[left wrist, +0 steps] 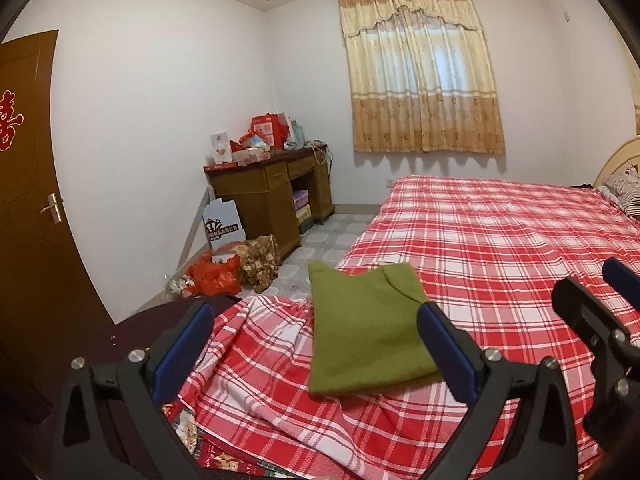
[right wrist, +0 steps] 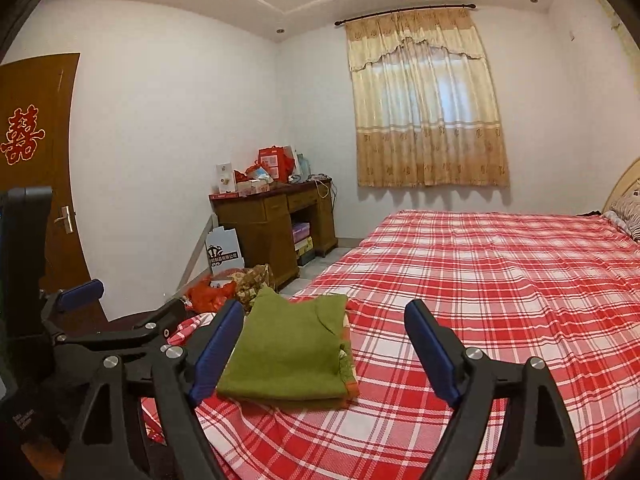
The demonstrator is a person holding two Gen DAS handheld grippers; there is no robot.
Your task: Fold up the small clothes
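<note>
Folded green garment [left wrist: 366, 336] on the bed, both hand-held grippers clear of it.

The left hand-held gripper [left wrist: 316, 336] and the right hand-held gripper [right wrist: 324, 350] each hang with jaws spread wide and nothing between the pads. The garment lies folded on the red plaid bedsheet [right wrist: 500, 280] just ahead of and below both, near the bed's corner; the right one's left finger [right wrist: 216, 354] overlaps its edge in view.

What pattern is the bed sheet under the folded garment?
Red and white plaid bed sheet, clearest in the right wrist view; the folded olive-green garment is plain.
</note>
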